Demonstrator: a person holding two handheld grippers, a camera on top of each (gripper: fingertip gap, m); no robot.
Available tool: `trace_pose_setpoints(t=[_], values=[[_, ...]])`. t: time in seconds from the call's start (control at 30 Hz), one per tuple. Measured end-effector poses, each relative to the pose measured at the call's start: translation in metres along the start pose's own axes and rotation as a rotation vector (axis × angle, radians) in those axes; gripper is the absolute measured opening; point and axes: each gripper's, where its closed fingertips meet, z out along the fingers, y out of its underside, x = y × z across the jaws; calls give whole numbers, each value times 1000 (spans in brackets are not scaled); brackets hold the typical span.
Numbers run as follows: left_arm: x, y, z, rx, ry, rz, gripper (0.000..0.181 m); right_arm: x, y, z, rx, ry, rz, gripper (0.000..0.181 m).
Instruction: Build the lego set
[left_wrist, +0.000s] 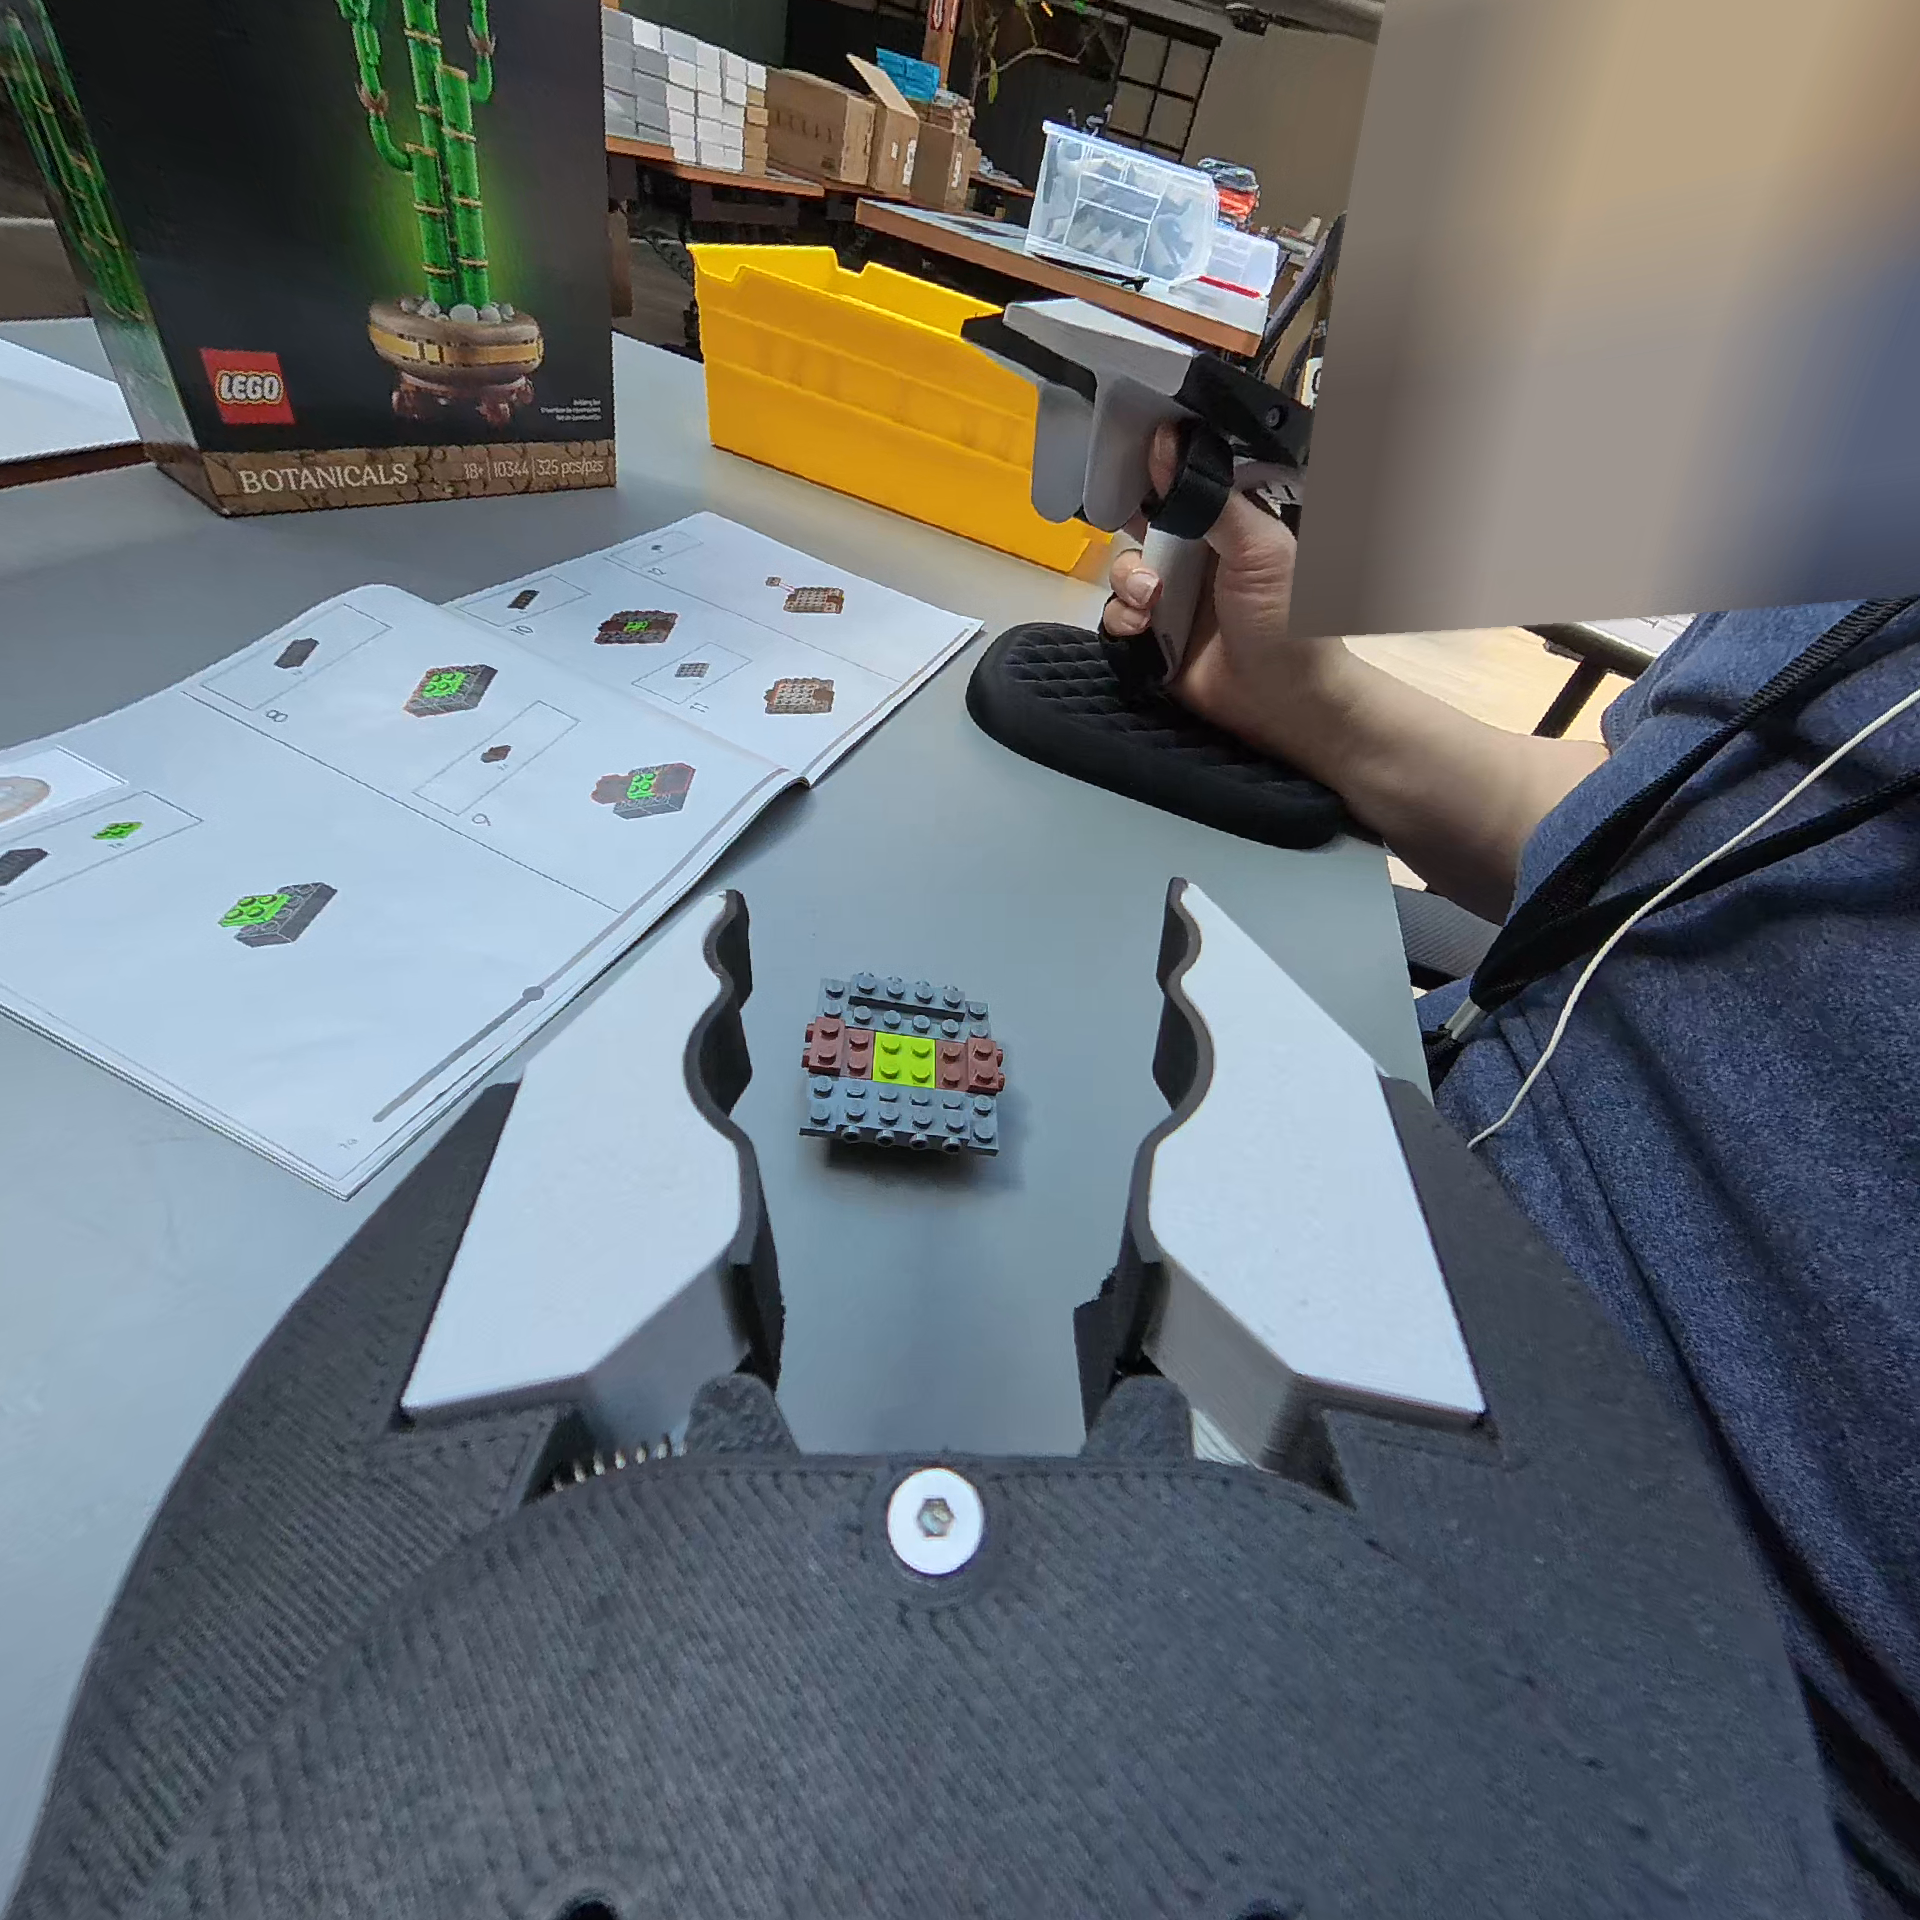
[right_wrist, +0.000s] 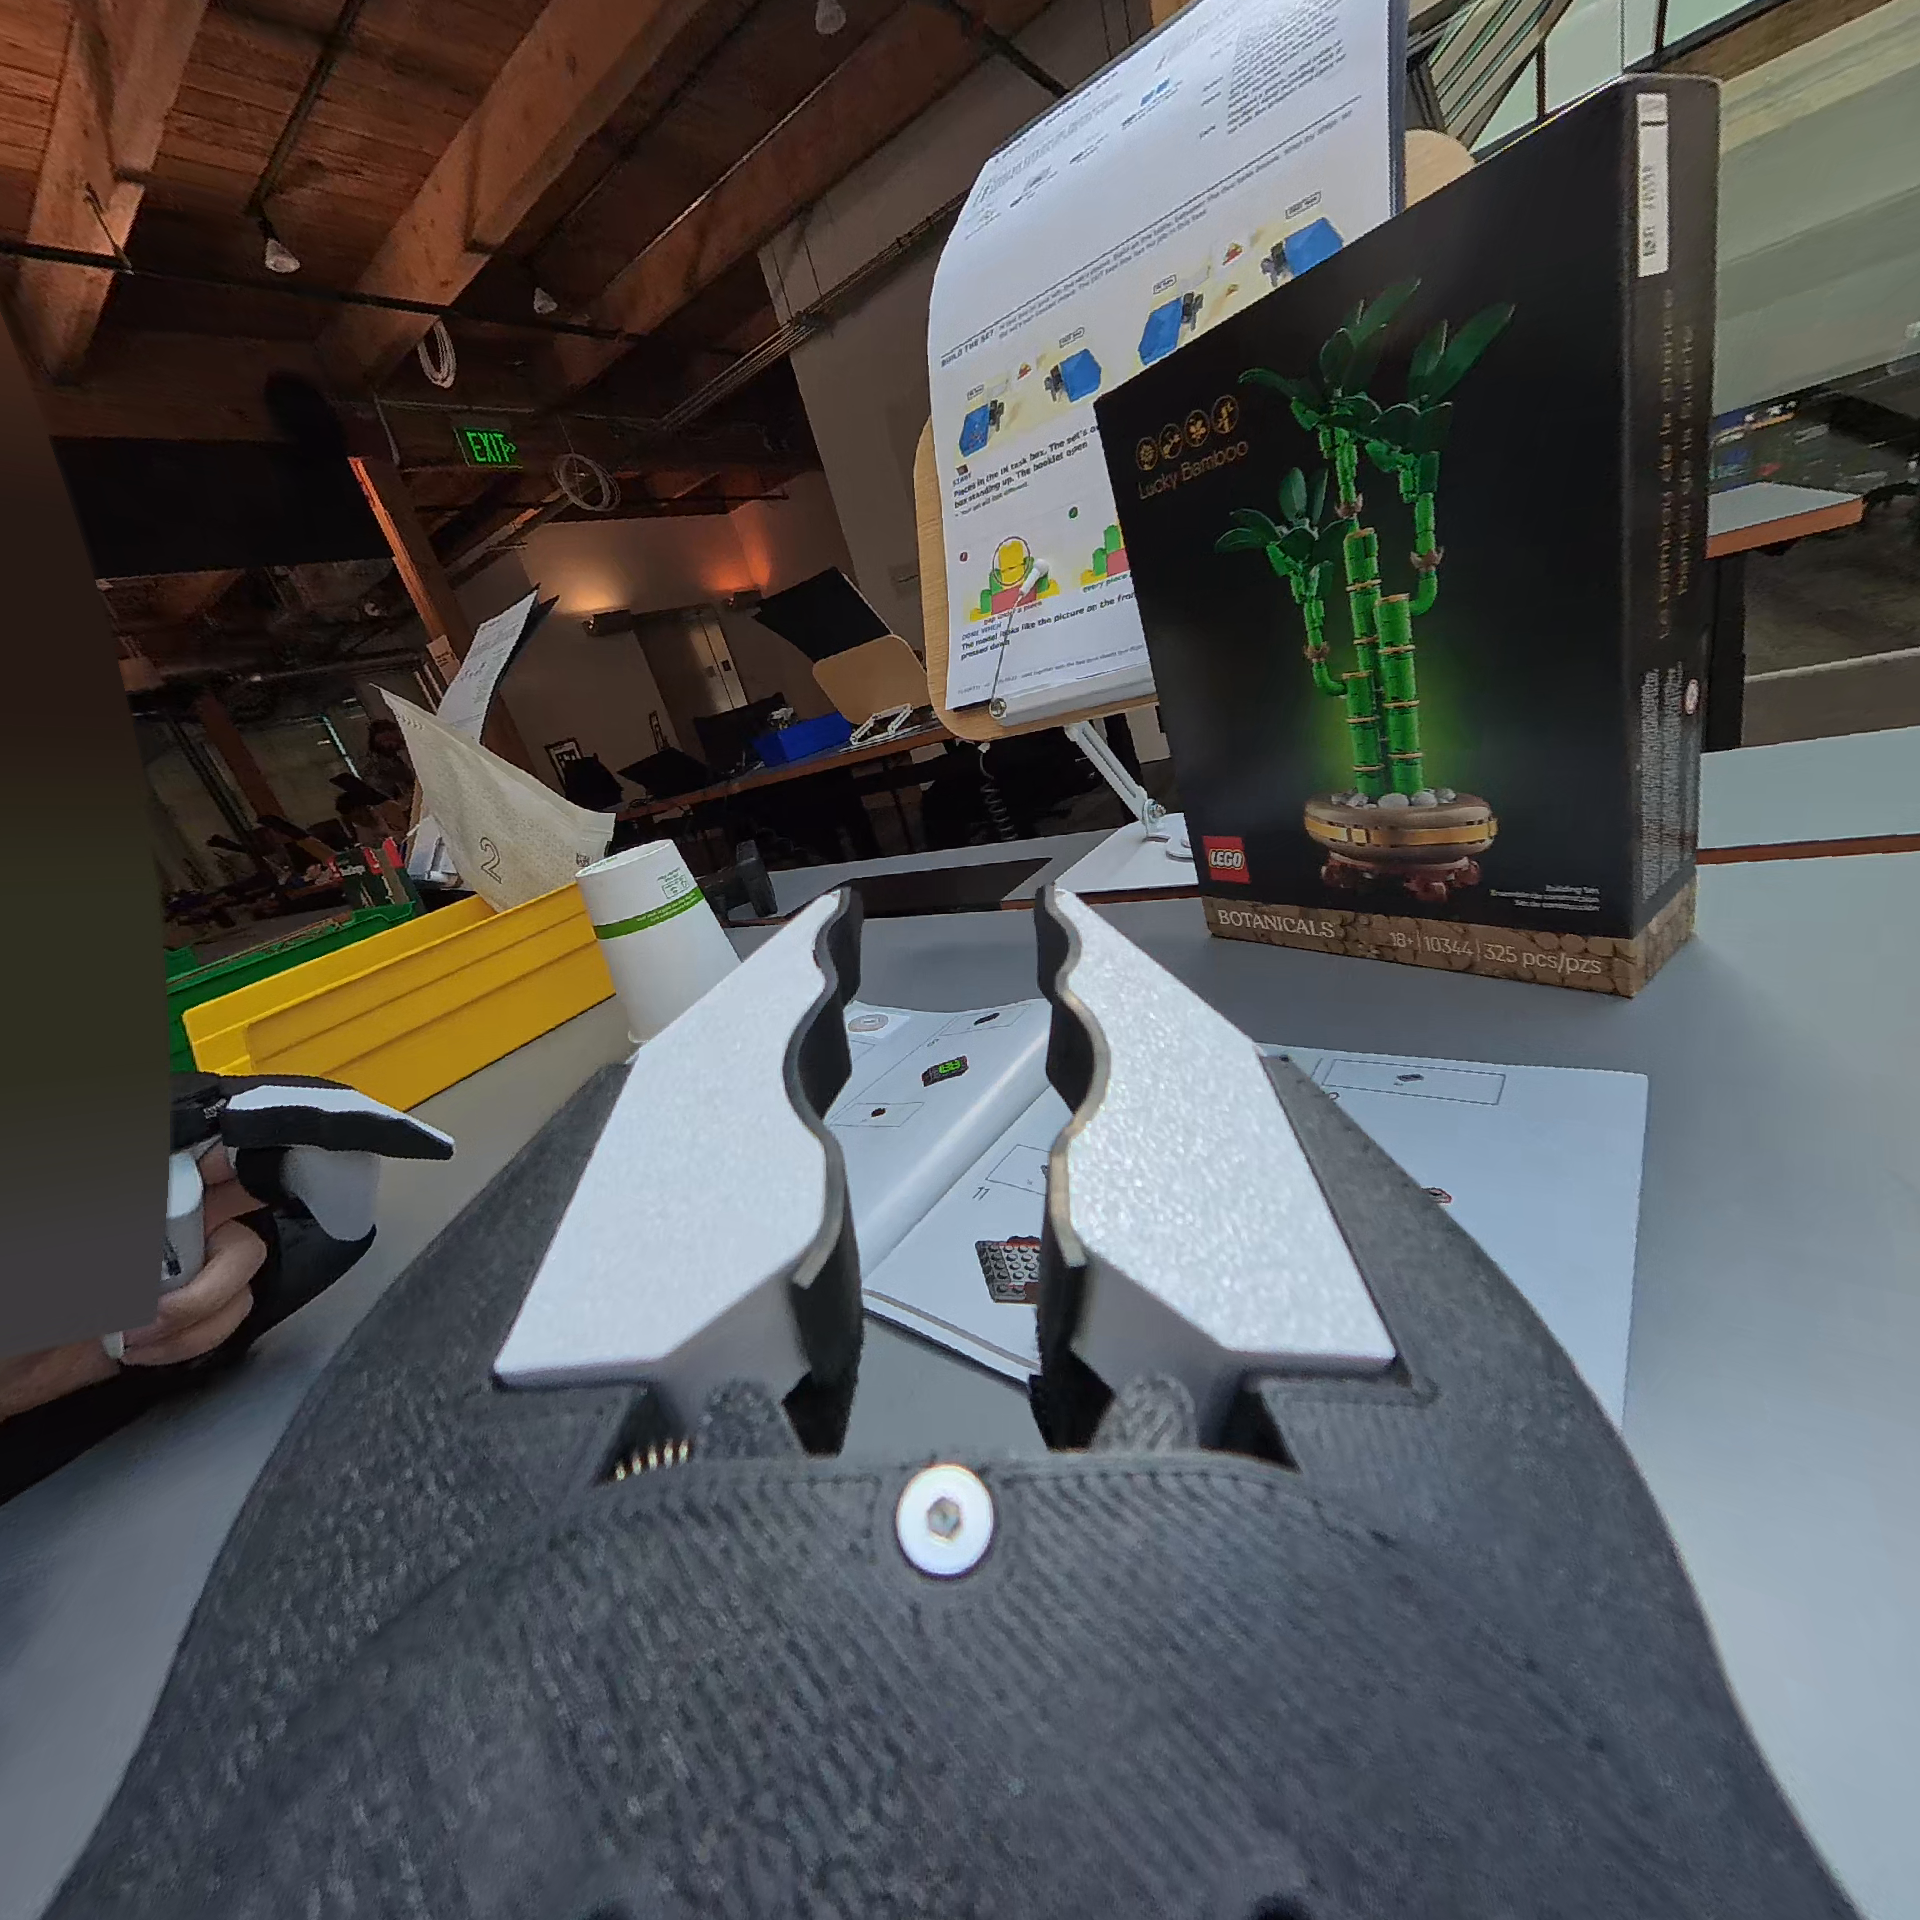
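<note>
A small brick assembly (left_wrist: 902, 1060) lies flat on the grey table (left_wrist: 935, 810): grey studded plates with a brown row and a lime green brick in the middle. My left gripper (left_wrist: 954, 904) is open and empty, its fingers on either side of the assembly without touching it. My right gripper (right_wrist: 948, 902) is partly open and empty, held above the open instruction booklet (right_wrist: 1455, 1143). In the left wrist view the right gripper (left_wrist: 1081, 416) is held up by a hand resting on a black pad (left_wrist: 1122, 727). The left gripper (right_wrist: 312, 1132) shows at the left edge of the right wrist view.
The open booklet (left_wrist: 416, 831) lies left of the assembly. The set's box (left_wrist: 343, 239) stands at the back, also in the right wrist view (right_wrist: 1434, 582). A yellow bin (left_wrist: 862, 384) and a paper cup (right_wrist: 655, 935) stand nearby. The person's torso (left_wrist: 1714, 1039) is at the right. Tip to tip, the grippers are about 25 cm apart.
</note>
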Motion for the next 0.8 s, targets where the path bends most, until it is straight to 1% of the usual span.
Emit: trace_pose_setpoints(t=[0.13,0.2,0.4,0.5,0.6,0.67,0.73,0.8], values=[[0,-2,-2,10,-16,14,78,0,2,1,-10,3,-12,32],[-3,-5,-4,19,-47,22,79,-1,4,3,-19,4,-20,31],[-26,-8,-16,37,-215,21,79,-9,16,14,-79,-14,-76,31],[-36,-12,-23,59,-285,19,79,-17,15,17,-80,-33,-140,31],[-43,-21,-32,98,-325,-7,75,-26,2,21,-33,-52,-195,31],[-44,-29,-43,138,-325,-39,72,-29,-14,32,12,-55,-212,33],[-44,-39,-58,160,-330,-35,71,-34,-33,55,24,-72,-216,37],[-52,-48,-80,149,-404,6,68,-40,-48,84,5,-95,-217,41]])
